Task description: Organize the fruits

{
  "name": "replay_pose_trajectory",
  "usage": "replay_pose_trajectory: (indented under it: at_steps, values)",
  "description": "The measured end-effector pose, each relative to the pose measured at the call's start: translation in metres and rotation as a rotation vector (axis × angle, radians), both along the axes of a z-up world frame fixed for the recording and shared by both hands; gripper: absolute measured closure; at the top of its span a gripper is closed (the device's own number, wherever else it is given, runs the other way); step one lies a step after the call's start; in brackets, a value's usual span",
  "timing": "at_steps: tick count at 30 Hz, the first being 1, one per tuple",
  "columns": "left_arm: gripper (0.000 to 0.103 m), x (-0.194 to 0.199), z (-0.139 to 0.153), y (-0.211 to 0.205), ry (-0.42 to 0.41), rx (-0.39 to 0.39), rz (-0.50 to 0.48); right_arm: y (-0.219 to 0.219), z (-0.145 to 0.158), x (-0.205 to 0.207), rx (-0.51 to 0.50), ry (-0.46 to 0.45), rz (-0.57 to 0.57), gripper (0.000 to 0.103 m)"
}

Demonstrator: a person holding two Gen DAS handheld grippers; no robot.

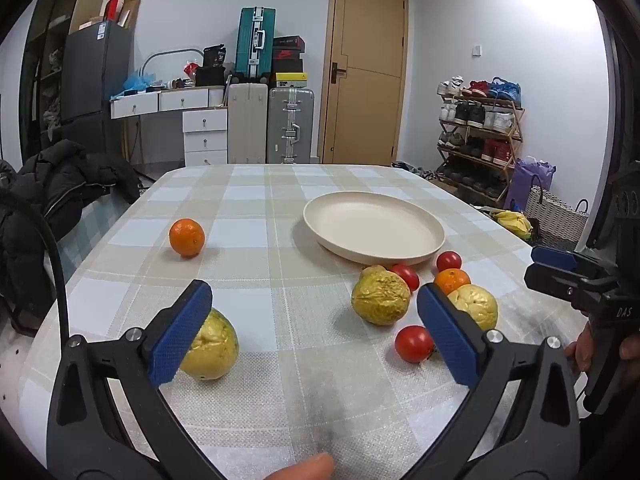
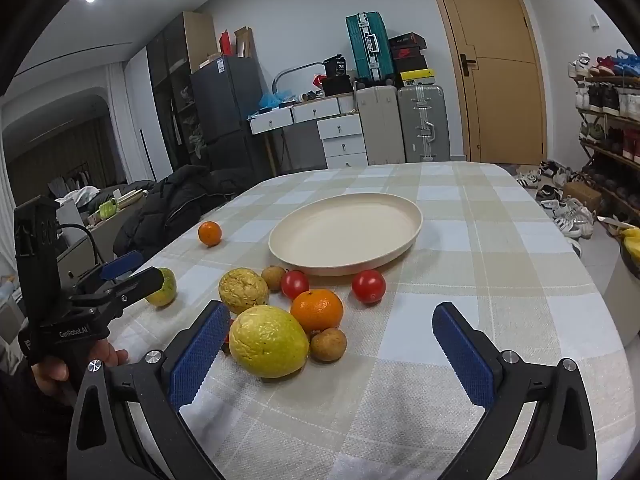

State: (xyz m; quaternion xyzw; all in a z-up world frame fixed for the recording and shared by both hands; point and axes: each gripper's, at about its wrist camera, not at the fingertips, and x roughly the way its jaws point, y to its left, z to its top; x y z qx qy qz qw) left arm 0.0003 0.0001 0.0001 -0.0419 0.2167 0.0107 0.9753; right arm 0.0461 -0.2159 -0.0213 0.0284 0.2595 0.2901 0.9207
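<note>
Left tool spread, yellow fruit behind its left finger, right tool spread

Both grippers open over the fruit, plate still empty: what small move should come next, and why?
Probably ease the right gripper forward so its open jaws straddle the big yellow fruit just ahead, then close. The plate holds nothing, and this fruit lies nearest.
</note>
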Motion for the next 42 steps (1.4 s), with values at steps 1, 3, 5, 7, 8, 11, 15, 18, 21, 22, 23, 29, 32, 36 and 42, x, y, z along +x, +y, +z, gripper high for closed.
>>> replay_pose_trajectory:
  at_steps: [1,3,5,7,8,11,15,18,21,22,23,29,32,36,42]
  values:
    - [0.001,0.000,0.000,0.000,-0.007,0.007,0.001,0.001,0.000,-0.001,-0.002,-0.004,0.001,0.000]
    - [0.001,0.000,0.000,0.000,-0.005,0.004,0.004,-0.002,0.000,0.000,0.039,0.021,0.000,0.000]
    - [0.001,0.001,0.001,-0.001,-0.005,0.003,0.008,-0.002,-0.001,0.003,0.033,0.024,0.001,0.000]
    - [0.000,0.002,0.001,-0.001,-0.003,0.001,0.009,-0.003,-0.001,0.003,0.028,0.018,-0.001,0.000]
    - [0.001,0.003,0.001,-0.002,-0.002,0.000,0.009,-0.004,-0.002,0.003,0.027,0.018,0.000,0.000]
    - [0.001,0.005,0.001,-0.003,-0.003,0.000,0.012,-0.003,0.000,0.000,0.020,0.006,-0.001,0.000]
    - [0.001,0.000,0.000,0.001,-0.013,0.001,0.002,0.001,-0.003,0.000,0.004,0.008,0.004,0.000]
    - [0.001,-0.001,0.001,0.005,-0.016,-0.002,0.003,0.001,-0.003,0.001,0.003,0.009,0.004,0.000]
    - [0.001,-0.001,0.001,0.007,-0.019,-0.001,0.003,0.002,-0.004,0.002,-0.002,0.006,0.004,0.000]
    - [0.001,-0.001,0.000,0.007,-0.018,-0.001,0.003,0.002,-0.004,0.001,-0.004,0.004,0.004,0.000]
    - [0.001,-0.001,0.000,0.008,-0.019,-0.001,0.004,0.003,-0.005,0.002,-0.008,0.001,0.003,0.000]
    - [0.001,-0.002,0.001,0.009,-0.019,0.000,0.003,0.004,-0.005,0.000,-0.009,-0.002,0.003,0.000]
    - [0.001,-0.002,0.000,0.008,-0.019,-0.001,0.004,0.003,-0.004,0.000,-0.009,-0.003,0.003,0.000]
    - [0.001,-0.002,0.000,0.008,-0.019,-0.001,0.004,0.003,-0.004,0.000,-0.010,-0.004,0.002,0.000]
    - [0.000,-0.002,0.000,0.008,-0.020,0.000,0.004,0.003,-0.004,-0.001,-0.011,-0.004,0.000,0.000]
